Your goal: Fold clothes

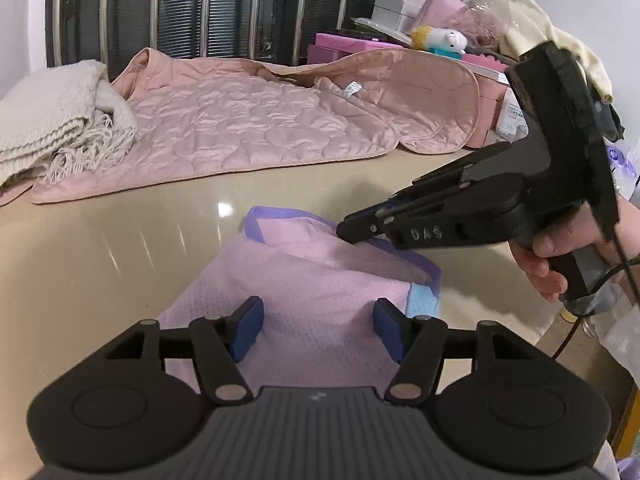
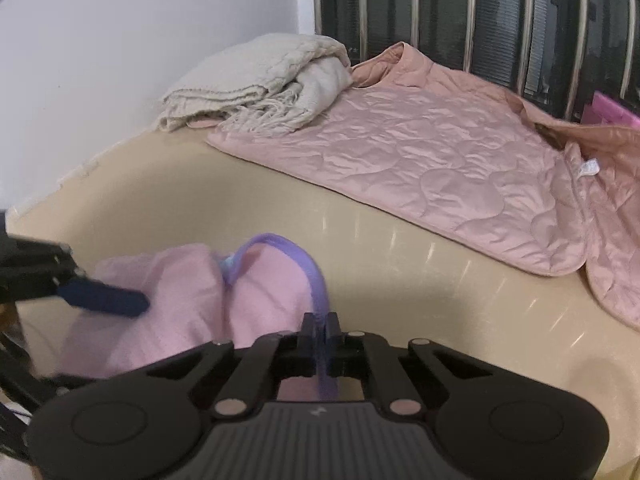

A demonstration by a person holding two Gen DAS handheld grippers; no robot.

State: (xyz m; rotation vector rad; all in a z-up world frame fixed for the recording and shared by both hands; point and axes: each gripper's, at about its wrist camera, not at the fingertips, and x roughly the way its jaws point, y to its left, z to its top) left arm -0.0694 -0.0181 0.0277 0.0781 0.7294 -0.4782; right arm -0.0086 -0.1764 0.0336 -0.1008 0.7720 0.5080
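Observation:
A small pink mesh garment with purple trim lies bunched on the beige table. My left gripper hovers open just over its near part, blue pads wide apart with the cloth showing between them. My right gripper is shut on the purple trim, which runs up out of the jaws in a loop. In the left wrist view the right gripper comes in from the right, held by a hand, its tip at the garment's far purple edge. One blue left fingertip shows over the pink cloth.
A pink quilted jacket is spread across the back of the table, with a folded cream knitted blanket on its left end. Boxes and a plush toy are stacked at the back right. The table's edge drops away at the right.

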